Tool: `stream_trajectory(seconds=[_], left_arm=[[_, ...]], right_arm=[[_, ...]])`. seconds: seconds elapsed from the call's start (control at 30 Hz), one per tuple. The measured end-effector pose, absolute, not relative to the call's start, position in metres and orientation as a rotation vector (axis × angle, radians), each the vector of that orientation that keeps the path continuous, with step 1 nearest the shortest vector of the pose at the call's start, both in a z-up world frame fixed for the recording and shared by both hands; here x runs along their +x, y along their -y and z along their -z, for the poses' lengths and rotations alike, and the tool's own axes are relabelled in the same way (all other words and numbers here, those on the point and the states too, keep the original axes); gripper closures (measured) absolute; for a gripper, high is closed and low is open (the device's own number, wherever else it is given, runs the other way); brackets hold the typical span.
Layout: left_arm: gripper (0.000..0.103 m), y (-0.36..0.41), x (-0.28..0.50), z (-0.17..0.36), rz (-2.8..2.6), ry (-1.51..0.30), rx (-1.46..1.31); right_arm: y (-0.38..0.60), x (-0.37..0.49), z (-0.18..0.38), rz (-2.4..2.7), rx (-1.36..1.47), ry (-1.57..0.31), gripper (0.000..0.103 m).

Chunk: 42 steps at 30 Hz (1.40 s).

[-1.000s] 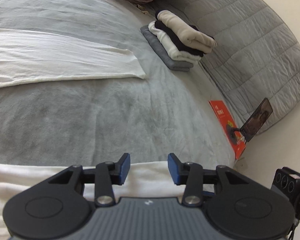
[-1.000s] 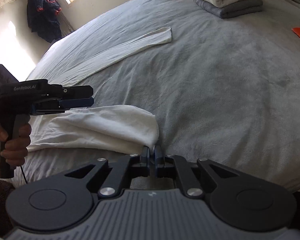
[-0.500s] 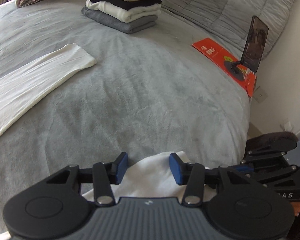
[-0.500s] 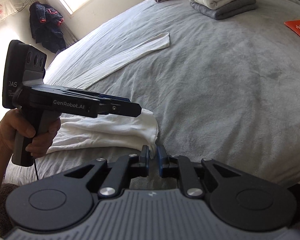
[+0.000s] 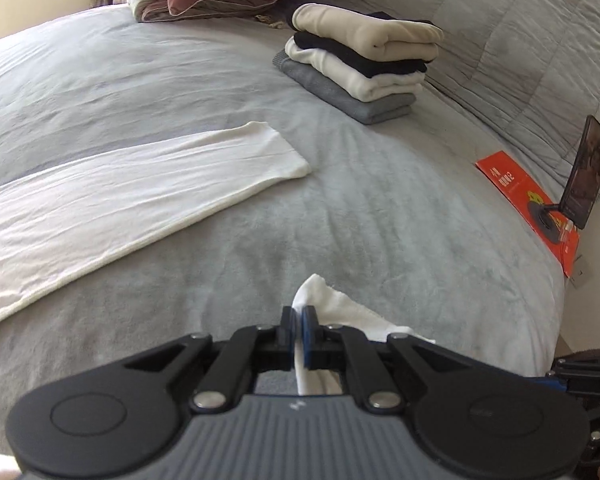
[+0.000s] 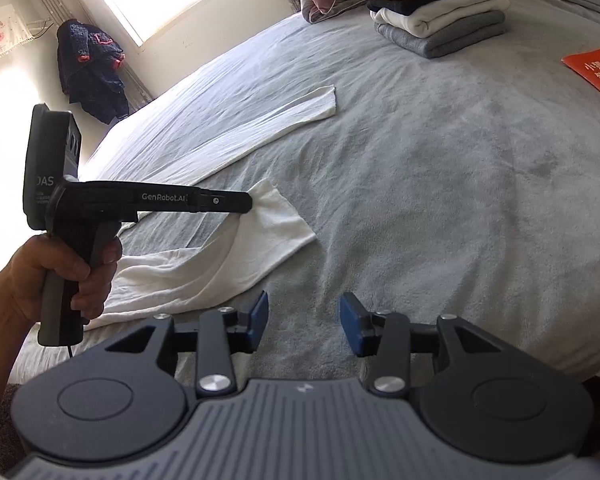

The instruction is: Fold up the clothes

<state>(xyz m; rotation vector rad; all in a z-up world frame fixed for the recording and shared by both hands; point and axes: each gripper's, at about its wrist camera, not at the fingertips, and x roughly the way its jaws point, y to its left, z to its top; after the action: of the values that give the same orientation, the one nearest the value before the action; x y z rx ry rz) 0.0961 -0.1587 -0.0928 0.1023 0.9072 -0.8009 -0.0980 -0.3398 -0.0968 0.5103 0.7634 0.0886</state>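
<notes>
I clamp the left gripper (image 5: 299,322) on the near sleeve cuff of the white garment (image 6: 204,268) spread on the bed (image 6: 440,184), ready to fold it inward, while the right gripper (image 6: 303,318) hangs released just beside it.

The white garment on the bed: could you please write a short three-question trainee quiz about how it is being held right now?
1. True or false: the left gripper is shut on the white garment.
2. The right gripper is: A) open and empty, B) shut on cloth.
3. Fill in: the folded stack has a ____ garment at the bottom.

Key: 1 true; 2 A; 3 grey.
</notes>
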Motion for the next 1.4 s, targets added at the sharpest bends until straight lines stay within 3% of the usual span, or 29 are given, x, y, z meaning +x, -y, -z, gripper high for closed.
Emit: stream_trajectory(seconds=[0.3, 0.4, 0.47, 0.53, 0.6, 0.73, 1.2, 1.3, 1.37, 1.4], left_arm=[[0.099, 0.156, 0.106, 0.099, 0.804, -0.925, 0.059], [0.092, 0.15, 0.115, 0.103, 0.827, -0.963, -0.018], [0.091, 0.146, 0.122, 0.106, 0.84, -0.99, -0.086], [0.089, 0.144, 0.126, 0.109, 0.845, -1.015, -0.139], [0.085, 0.142, 0.128, 0.109, 0.85, -1.03, -0.173], [0.071, 0.143, 0.126, 0.104, 0.887, -1.031, -0.191], [0.071, 0.179, 0.11, 0.102, 1.03, -1.083, 0.0], [0.076, 0.186, 0.104, 0.102, 1.051, -1.084, 0.032], [0.101, 0.19, 0.1, 0.102, 1.073, -1.088, 0.041], [0.102, 0.191, 0.097, 0.103, 1.059, -1.076, 0.047]], right_arm=[[0.342, -0.061, 0.106, -0.083, 0.619, -0.715, 0.058], [0.339, -0.05, 0.113, -0.056, 0.631, -0.7, 0.06], [0.336, -0.048, 0.116, -0.024, 0.63, -0.683, 0.067], [0.331, -0.045, 0.119, 0.018, 0.611, -0.67, 0.092], [0.328, -0.045, 0.119, 0.049, 0.587, -0.668, 0.102], [0.332, -0.068, 0.102, 0.089, 0.588, -0.636, 0.102], [0.334, -0.108, 0.094, 0.128, 0.589, -0.674, 0.103], [0.334, -0.112, 0.095, 0.135, 0.606, -0.676, 0.103], [0.333, -0.116, 0.096, 0.138, 0.606, -0.669, 0.103], [0.333, -0.118, 0.096, 0.139, 0.606, -0.666, 0.103]])
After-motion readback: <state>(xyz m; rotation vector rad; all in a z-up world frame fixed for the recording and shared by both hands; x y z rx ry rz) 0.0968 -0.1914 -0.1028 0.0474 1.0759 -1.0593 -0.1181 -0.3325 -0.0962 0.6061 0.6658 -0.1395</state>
